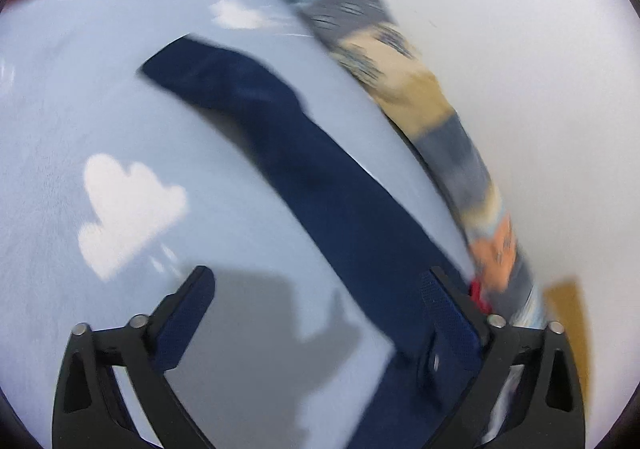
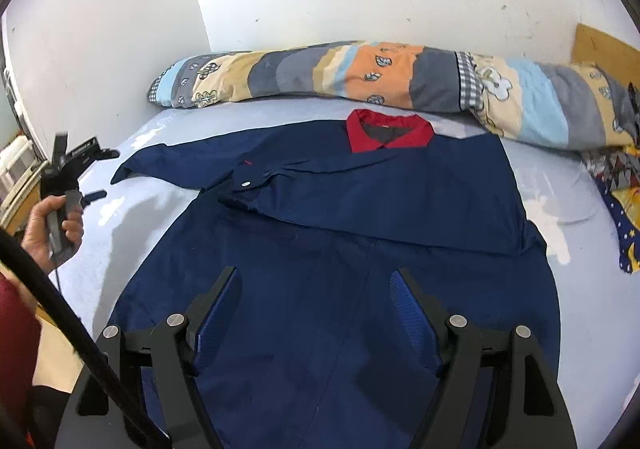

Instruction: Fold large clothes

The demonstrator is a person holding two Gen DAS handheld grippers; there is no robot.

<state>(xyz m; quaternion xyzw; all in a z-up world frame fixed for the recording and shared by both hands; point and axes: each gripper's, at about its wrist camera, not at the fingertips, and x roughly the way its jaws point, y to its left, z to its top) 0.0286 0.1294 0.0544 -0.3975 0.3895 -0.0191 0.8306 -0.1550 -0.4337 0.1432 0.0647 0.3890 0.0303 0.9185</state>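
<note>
A large navy shirt [image 2: 340,233] with a red collar [image 2: 390,133] lies flat on the light-blue bed sheet [image 2: 132,217]. One sleeve lies folded across the chest, its snap cuff [image 2: 245,183] near the middle. My right gripper [image 2: 316,289] is open and empty, just above the shirt's lower half. My left gripper [image 1: 320,289] is open; the left sleeve [image 1: 288,153] runs between its fingers, along the right finger [image 1: 452,313]. This view is blurred. In the right wrist view the left gripper [image 2: 96,173] is held by a hand at the far left, beside the sleeve.
A rolled patterned quilt [image 2: 360,77] lies along the white wall behind the shirt. It also shows in the left wrist view [image 1: 420,97]. More patterned bedding [image 2: 624,217] sits at the right edge. The sheet has white cloud prints [image 1: 128,209]. A wooden headboard [image 2: 604,45] stands far right.
</note>
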